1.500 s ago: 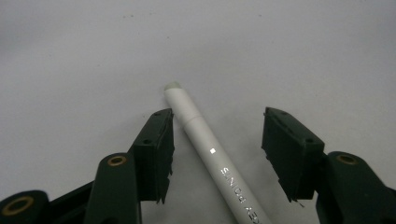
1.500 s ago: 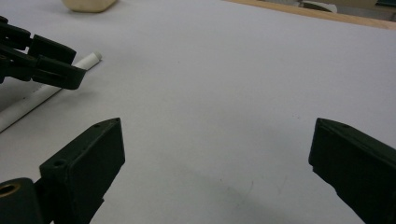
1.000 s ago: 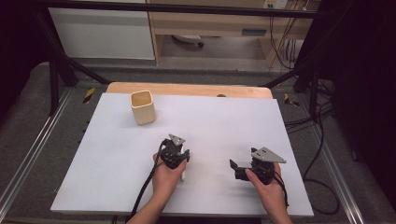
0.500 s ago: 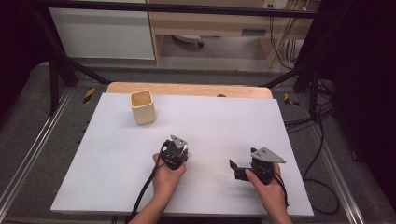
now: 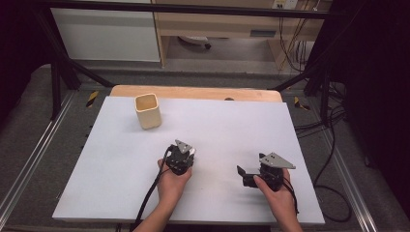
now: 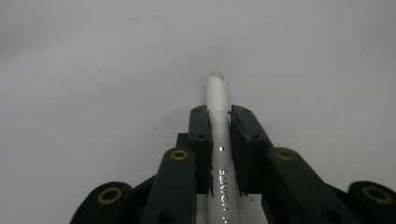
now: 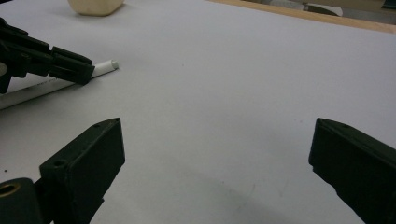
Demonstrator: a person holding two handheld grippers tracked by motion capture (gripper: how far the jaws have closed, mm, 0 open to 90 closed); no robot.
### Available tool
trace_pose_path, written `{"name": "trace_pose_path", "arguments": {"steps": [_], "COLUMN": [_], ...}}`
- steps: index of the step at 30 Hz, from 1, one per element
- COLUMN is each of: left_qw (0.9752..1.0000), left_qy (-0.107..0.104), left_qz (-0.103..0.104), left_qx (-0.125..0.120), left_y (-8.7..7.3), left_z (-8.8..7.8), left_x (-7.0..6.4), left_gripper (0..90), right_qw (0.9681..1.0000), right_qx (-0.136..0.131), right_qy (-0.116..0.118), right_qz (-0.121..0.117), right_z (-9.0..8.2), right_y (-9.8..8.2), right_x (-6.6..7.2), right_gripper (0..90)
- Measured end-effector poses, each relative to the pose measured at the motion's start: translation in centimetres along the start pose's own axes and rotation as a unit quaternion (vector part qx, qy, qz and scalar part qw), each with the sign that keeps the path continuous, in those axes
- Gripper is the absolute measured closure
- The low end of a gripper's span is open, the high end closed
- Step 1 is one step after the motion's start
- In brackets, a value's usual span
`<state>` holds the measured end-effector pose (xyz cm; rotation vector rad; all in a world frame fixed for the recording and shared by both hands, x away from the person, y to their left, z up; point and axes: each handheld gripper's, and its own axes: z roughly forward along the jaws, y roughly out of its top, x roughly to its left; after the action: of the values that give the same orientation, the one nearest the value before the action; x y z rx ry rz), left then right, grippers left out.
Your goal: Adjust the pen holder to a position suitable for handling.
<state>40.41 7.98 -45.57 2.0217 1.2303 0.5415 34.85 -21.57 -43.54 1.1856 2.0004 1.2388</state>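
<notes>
Left tongs (image 6: 219, 123) low, clamped around white pen (image 6: 217, 95).

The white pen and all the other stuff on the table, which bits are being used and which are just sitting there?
Being used:
- white pen, clamped in the left tool
- left tool, shut on the pen, down at the white table

Just sitting there:
- beige cup, far back, untouched
- right tool, open, holding nothing
</notes>
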Motion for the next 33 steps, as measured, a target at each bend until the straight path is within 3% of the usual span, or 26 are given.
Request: {"name": "trace_pose_path", "arguments": {"steps": [6,14,21,33], "left_qw": [0.9999,0.9997,0.9997,0.9993], "left_qy": [-0.002,-0.022,-0.02,-0.031], "left_qz": [0.007,-0.009,-0.002,-0.015], "left_qx": [-0.007,-0.009,-0.011,-0.013], "left_y": [-0.22,-0.24,-0.32,-0.32], "left_z": [-0.01,-0.02,-0.03,-0.07], "left_x": [0.05,0.62,0.58,0.91], "left_gripper": [78.6,79.1,79.3,79.5], "right_qw": [1.0,1.0,1.0,1.0], "right_qx": [-0.001,0.002,0.001,0.0], "right_qy": [0.0,0.002,0.003,0.004], "right_qz": [0.001,-0.002,-0.001,-0.003], "right_z": [-0.04,-0.03,-0.07,-0.08], "right_y": [-0.01,-0.04,-0.03,-0.05], "right_x": [-0.08,0.0,-0.01,0.05], "right_gripper": [4.0,3.9,3.9,3.9]}}
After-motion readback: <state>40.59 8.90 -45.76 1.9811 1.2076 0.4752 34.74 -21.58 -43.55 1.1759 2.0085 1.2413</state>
